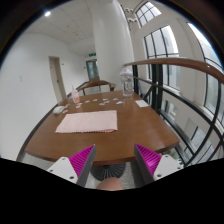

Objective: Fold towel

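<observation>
A pale pink towel (87, 121) lies flat on the brown wooden table (120, 132), spread out as a rough rectangle to the left of the middle, well beyond my fingers. My gripper (112, 158) hovers above the table's near edge with its magenta pads (80, 158) wide apart and nothing between them. A hand shows just below the fingers.
Small white papers or cards (128, 100) lie scattered on the far part of the table. A wooden chair (95, 87) stands at the far end. A curved railing (185, 72) and large windows run along the right. A white pillar stands behind the table.
</observation>
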### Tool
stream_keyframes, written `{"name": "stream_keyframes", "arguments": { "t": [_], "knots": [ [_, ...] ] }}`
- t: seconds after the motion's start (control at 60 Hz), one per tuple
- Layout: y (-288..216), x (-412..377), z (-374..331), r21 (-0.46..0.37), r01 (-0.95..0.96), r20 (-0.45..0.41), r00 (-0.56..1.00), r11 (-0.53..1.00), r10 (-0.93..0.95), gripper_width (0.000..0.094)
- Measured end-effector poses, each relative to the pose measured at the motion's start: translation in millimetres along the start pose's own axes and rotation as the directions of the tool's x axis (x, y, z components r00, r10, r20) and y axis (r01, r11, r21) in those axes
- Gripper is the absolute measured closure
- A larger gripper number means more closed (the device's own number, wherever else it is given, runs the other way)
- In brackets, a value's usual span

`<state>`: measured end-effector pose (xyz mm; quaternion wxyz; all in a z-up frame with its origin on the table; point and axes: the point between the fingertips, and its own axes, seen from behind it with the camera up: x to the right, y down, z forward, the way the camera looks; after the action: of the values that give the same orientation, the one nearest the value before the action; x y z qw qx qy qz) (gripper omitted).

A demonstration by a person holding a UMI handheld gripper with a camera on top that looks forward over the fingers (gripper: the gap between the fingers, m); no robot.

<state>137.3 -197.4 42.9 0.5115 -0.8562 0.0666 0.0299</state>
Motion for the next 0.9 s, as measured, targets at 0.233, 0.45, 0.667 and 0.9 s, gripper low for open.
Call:
{"name": "stream_keyframes", "arguments": {
  "t": [0.233, 0.45, 0.667, 0.9],
  "knots": [
    [-12.5, -14.4, 9.9, -0.033, 0.026, -0.009, 1.000, 0.999, -0.027, 0.0136],
    [-17.4, -110.6, 54.2, -0.120, 0.066, 0.111, 0.992, 0.991, -0.053, 0.0134],
    [-49.3, -230.3, 125.8, -0.072, 0.142, 0.178, 0.976, 0.987, -0.127, 0.0142],
    [-39.8, -277.6, 211.4, -0.115, 0.278, 0.119, 0.957, 0.954, -0.264, 0.0189]
  ]
}}
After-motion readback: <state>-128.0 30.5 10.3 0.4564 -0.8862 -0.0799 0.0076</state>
